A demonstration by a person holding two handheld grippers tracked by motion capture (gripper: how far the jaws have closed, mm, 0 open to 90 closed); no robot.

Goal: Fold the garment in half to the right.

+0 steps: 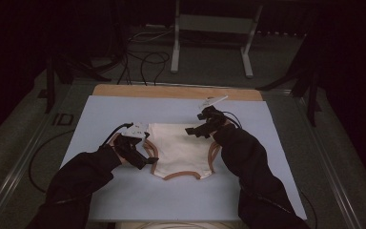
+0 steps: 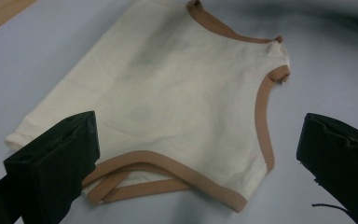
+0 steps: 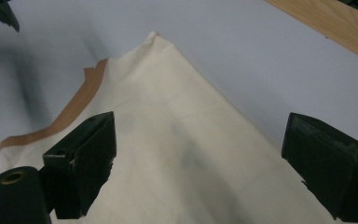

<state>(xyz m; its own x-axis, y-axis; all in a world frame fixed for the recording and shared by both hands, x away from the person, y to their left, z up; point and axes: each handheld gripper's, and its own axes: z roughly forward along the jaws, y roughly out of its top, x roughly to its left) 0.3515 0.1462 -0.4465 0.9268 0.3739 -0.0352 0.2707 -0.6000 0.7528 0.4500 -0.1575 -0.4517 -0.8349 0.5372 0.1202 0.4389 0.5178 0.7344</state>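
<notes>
Lying flat on the blue mat (image 1: 124,191), the cream garment (image 1: 181,148) sits between both wide-open, empty claws.

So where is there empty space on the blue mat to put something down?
The blue mat is bare along its near edge, between the two sleeves, and in the far strip between the cream garment and the wooden edge. It is crowded in the middle, where the left gripper and right gripper flank the garment.
</notes>
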